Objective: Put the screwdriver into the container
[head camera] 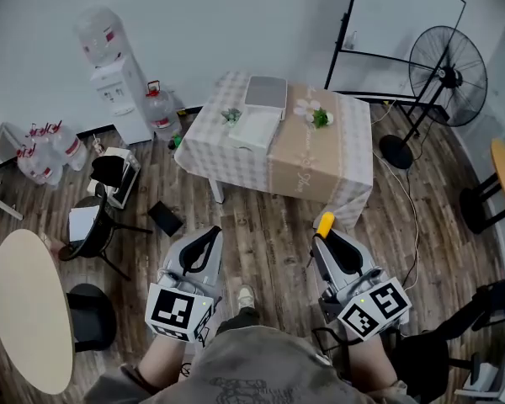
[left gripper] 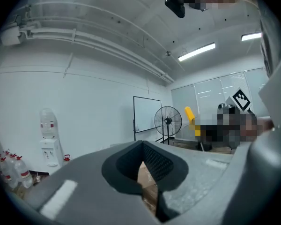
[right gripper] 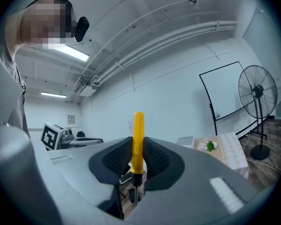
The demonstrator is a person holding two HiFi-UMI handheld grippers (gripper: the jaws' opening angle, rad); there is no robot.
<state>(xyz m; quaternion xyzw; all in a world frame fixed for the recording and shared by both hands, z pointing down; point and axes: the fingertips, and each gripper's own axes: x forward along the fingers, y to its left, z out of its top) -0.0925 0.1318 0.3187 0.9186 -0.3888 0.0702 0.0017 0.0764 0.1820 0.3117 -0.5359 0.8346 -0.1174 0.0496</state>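
My right gripper [head camera: 324, 237] is shut on a screwdriver with a yellow handle [head camera: 325, 224]. In the right gripper view the screwdriver [right gripper: 138, 142] stands upright between the pads, handle up and metal shaft pointing down. My left gripper [head camera: 209, 237] is shut with nothing in it; in its own view the pads [left gripper: 154, 163] meet at the tip. Both grippers are held at waist height over the wooden floor, well short of the table [head camera: 320, 162]. On the table lie a white open container [head camera: 254, 128] and a grey flat box [head camera: 266, 91] behind it.
Two small plants [head camera: 318, 117] stand on the table. A water dispenser [head camera: 115, 78] and water bottles [head camera: 49, 150] are at the left. A standing fan [head camera: 444, 78] and whiteboard [head camera: 404, 23] are at the right. Chairs [head camera: 101, 221] and a round table [head camera: 27, 310] stand at the near left.
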